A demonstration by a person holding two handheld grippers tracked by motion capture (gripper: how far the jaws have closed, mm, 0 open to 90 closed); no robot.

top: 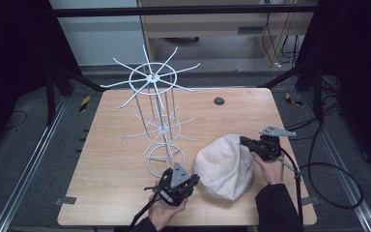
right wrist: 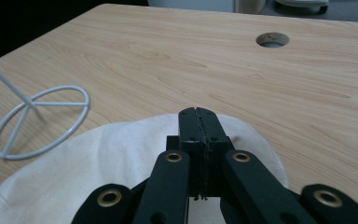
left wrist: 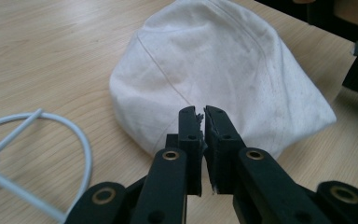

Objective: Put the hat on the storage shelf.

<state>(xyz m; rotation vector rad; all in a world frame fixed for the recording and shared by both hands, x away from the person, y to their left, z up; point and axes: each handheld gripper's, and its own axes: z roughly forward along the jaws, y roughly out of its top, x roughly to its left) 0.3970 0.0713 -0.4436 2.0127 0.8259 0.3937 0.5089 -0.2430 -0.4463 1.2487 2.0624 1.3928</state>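
A white fabric cap point(top: 224, 166) lies on the wooden table point(top: 111, 145) at the front right. My left gripper point(top: 196, 179) sits at the cap's left edge, held by a hand. In the left gripper view its jaws point(left wrist: 202, 112) stand almost together just in front of the cap point(left wrist: 214, 60), with no cloth visible between them. My right gripper point(top: 244, 141) is at the cap's far right edge. In the right gripper view its jaws point(right wrist: 199, 112) are pressed together low over the cap's rim point(right wrist: 98, 158).
A tall white wire rack point(top: 157, 77) with radiating arms stands mid-table; its base ring point(top: 166, 157) lies just left of the cap and beside the left gripper point(left wrist: 81, 140). A round cable hole point(top: 219, 101) sits near the far edge. Cables trail off the right side.
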